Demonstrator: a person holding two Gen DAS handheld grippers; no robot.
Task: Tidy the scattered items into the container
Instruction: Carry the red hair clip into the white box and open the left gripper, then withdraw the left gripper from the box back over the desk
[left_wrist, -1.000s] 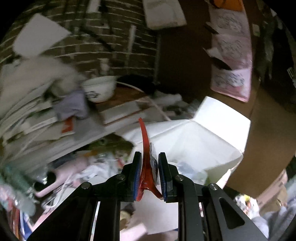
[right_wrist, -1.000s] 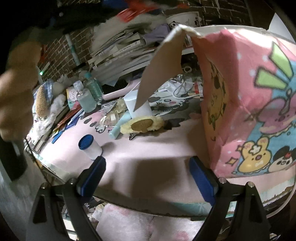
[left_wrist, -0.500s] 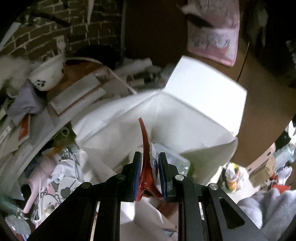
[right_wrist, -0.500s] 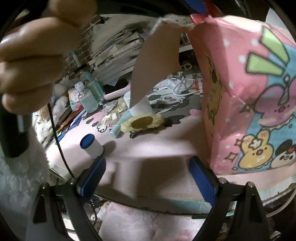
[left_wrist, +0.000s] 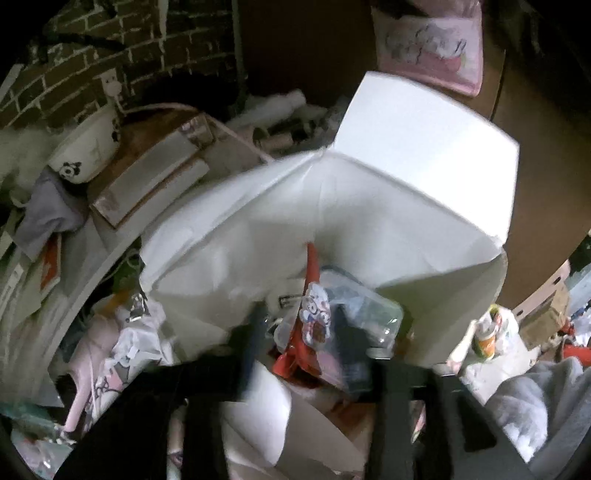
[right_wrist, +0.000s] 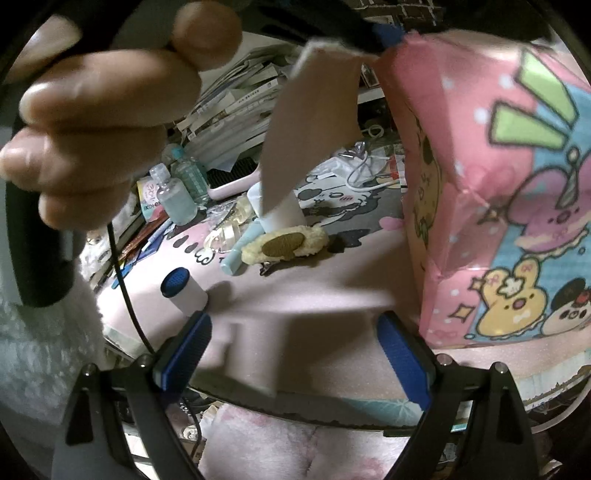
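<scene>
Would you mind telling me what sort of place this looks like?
Probably a cluttered room at home: a brick wall, piled papers, and a desk mat with cartoon prints strewn with toiletry bottles.

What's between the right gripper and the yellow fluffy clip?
Only bare pink mat in shadow lies between the right gripper and the yellow fluffy clip, per the right wrist view.

Black gripper, blue pads (fluffy white sleeve).

Matt white card box lining, glossy clear plastic bottle, fuzzy cloth sleeve, rough brick wall
</scene>
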